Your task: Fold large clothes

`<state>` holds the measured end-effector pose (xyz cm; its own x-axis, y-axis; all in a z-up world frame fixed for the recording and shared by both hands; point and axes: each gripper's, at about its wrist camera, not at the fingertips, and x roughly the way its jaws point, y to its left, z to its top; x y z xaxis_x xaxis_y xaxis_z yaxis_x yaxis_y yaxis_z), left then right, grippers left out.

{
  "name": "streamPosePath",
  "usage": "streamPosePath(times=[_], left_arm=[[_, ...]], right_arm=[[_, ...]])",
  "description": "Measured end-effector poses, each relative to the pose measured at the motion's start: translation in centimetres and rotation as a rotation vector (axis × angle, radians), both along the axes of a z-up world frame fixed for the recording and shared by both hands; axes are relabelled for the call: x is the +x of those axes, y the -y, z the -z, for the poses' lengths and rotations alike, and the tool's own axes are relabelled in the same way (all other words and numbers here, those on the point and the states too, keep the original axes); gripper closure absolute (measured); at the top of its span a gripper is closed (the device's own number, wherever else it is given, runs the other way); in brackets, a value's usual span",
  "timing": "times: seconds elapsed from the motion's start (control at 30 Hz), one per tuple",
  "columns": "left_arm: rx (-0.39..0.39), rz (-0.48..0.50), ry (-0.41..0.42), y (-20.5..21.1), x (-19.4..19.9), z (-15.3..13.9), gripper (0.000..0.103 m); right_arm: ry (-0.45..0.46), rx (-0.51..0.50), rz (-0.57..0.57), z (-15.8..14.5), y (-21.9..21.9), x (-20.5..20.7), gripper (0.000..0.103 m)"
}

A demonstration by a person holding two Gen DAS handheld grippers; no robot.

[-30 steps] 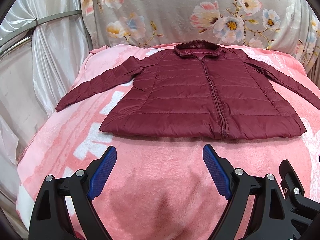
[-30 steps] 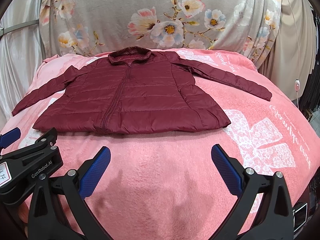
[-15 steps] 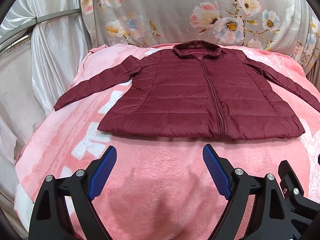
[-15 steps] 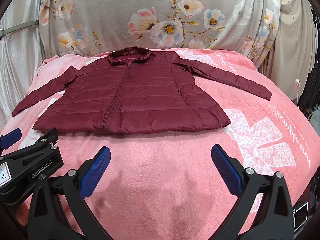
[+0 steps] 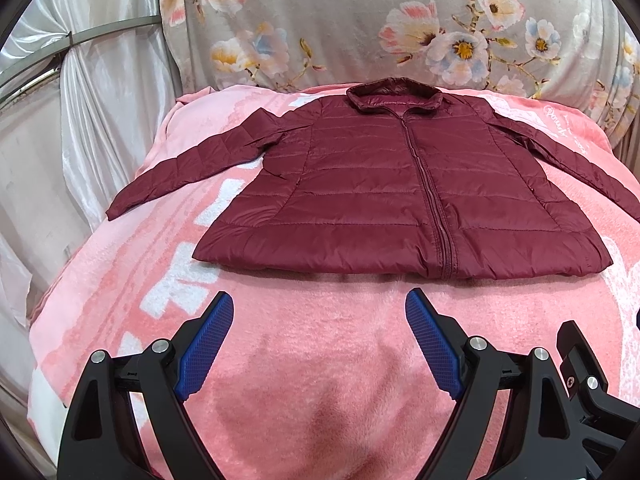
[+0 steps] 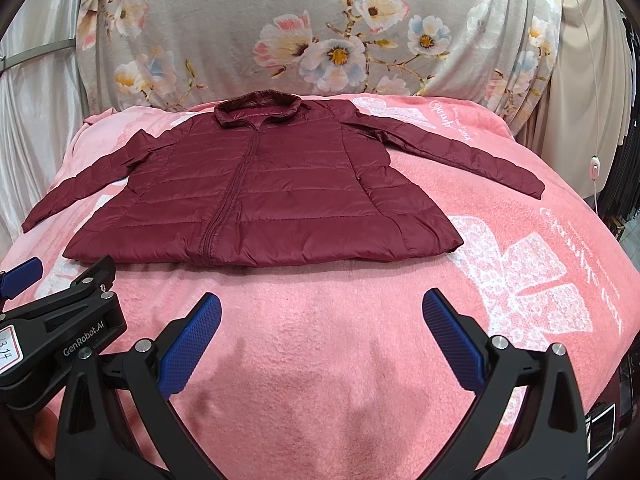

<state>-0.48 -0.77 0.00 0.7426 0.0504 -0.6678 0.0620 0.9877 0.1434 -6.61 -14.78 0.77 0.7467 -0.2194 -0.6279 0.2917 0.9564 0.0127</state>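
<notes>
A dark red quilted jacket (image 5: 372, 184) lies flat and zipped, front up, on a pink blanket (image 5: 304, 344), collar at the far side, both sleeves spread outward. It also shows in the right wrist view (image 6: 256, 200). My left gripper (image 5: 320, 308) is open and empty, held above the blanket a little short of the jacket's hem. My right gripper (image 6: 322, 308) is open and empty, also short of the hem. The left gripper's body (image 6: 60, 320) shows at the left of the right wrist view.
A grey floral cloth (image 5: 380, 28) hangs behind the bed. White satin curtains (image 5: 100, 92) hang on the left. In the right wrist view a beige curtain (image 6: 580, 80) and a cord with a small switch (image 6: 595, 168) are on the right, past the blanket's edge.
The left wrist view has shifted slightly, so the jacket sits a little lower and further right. Both grippers stay open. The jacket has not moved.
</notes>
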Motion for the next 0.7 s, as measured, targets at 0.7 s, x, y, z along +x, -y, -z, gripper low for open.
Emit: streamPosePath(times=[0.7], left_arm=[[0.035, 0.027, -0.108, 1.6, 4.7, 1.8, 0.016]], right_arm=[[-0.026, 0.090, 0.006, 1.2, 4.5, 4.4, 0.005]])
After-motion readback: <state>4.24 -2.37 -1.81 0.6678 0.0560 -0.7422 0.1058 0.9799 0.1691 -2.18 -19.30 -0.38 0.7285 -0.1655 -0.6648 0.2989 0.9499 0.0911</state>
